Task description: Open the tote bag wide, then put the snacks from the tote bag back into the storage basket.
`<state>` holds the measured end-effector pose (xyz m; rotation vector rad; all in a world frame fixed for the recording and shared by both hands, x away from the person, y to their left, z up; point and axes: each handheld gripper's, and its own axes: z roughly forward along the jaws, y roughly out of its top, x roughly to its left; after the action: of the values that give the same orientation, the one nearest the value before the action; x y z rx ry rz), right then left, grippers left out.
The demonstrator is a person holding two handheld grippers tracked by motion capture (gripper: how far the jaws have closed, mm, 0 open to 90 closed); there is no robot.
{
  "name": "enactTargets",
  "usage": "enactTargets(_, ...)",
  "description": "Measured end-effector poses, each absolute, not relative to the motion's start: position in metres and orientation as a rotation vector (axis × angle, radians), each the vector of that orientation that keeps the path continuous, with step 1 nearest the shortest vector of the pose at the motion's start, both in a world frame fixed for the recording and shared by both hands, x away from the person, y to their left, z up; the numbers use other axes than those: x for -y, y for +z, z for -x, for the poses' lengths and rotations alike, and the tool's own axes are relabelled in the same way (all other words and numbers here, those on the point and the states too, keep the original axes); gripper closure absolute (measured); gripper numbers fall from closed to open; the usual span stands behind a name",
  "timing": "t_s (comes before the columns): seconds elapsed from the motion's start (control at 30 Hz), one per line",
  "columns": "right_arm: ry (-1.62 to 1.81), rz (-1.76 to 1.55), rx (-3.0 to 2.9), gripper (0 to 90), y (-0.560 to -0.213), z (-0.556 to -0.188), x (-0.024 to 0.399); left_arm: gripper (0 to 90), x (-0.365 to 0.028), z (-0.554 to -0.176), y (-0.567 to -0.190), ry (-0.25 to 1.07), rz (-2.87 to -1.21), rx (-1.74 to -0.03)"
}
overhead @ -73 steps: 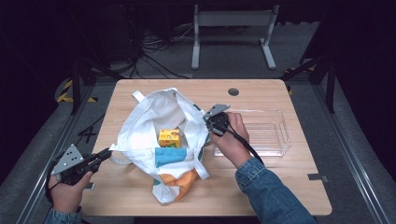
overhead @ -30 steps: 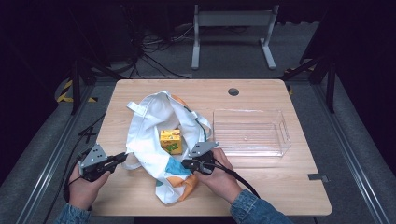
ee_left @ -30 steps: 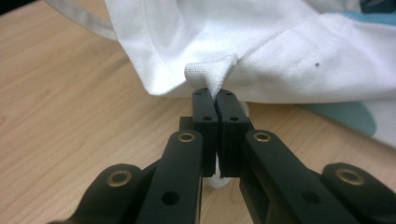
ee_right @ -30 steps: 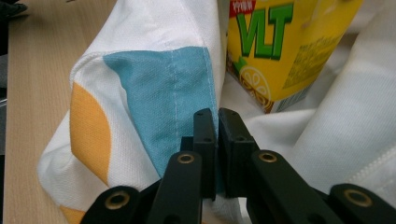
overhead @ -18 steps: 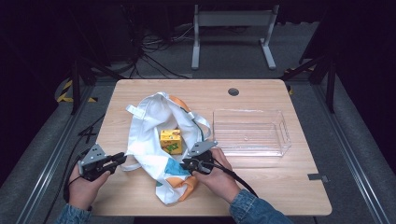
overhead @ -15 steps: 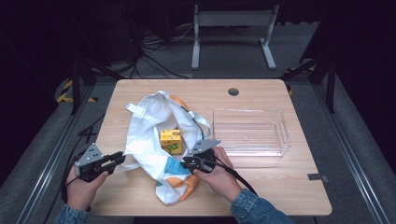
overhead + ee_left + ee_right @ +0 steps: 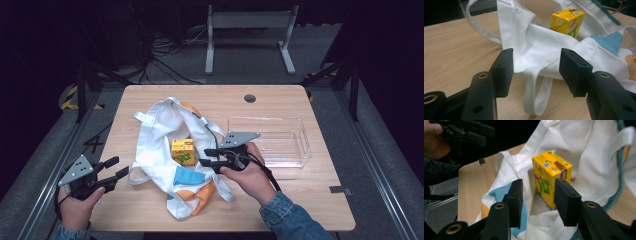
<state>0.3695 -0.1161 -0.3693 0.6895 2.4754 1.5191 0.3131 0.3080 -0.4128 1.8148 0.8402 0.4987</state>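
Here both claws — left claw (image 7: pixel 114 168), right claw (image 7: pixel 206 156) — have just opened, empty, flanking the bag (image 7: pixel 165 150).

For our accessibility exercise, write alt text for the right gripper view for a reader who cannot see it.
The right gripper, jaws open, points at a yellow juice carton standing upright inside a white cloth bag on a wooden table. The bag has blue and orange patches and a teal trim; the person's other hand holds the left gripper at the top left.

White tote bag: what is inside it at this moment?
Inside the white tote bag a yellow juice carton stands upright in the open mouth. Folds of cloth cover the carton's base and the rest of the interior, so anything else in there cannot be seen.
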Motion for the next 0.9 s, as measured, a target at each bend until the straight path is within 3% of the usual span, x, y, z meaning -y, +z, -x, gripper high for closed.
enactTargets(0.3,1.565,-0.640,-2.439,51.5,-0.341,-0.377,0.132,46.1,-0.311,-0.311,-0.410,0.529,-1.798,-0.852)
enactTargets(0.9,1.487,-0.621,-2.516,42.6,-0.307,-0.410,0.119,44.8,-0.311,-0.307,-0.412,0.593,-1.750,-0.924)
